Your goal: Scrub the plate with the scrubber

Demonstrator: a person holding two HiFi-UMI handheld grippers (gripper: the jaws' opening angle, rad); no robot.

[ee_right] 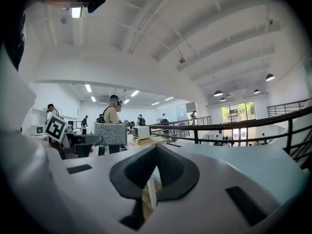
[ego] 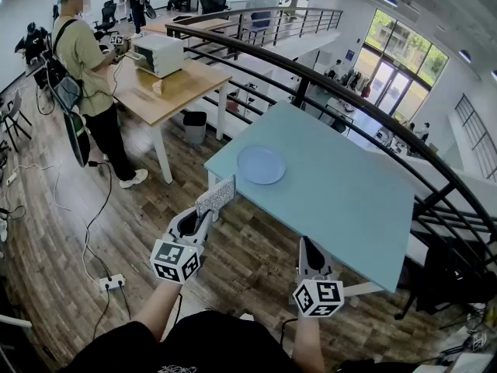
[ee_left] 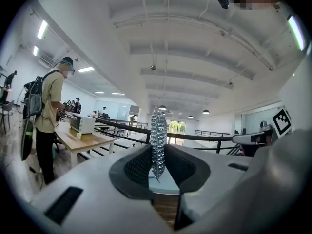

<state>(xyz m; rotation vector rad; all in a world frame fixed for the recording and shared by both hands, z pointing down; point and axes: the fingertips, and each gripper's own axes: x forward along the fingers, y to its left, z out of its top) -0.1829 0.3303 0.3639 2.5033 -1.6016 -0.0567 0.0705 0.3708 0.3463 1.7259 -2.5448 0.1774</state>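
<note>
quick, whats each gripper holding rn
left gripper: shut on the scrubber
right gripper: shut, nothing between its jaws

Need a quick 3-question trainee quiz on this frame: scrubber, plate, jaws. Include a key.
1. True or false: the scrubber held in the left gripper is touching the plate.
2. Where does the plate lie? A) on the light blue table; B) on the wooden table; C) on the floor.
3. Fill in: the right gripper has its jaws ___, with nothing between them.

Key
1. False. The scrubber is short of the plate, near the table's corner.
2. A.
3. Shut.
</note>
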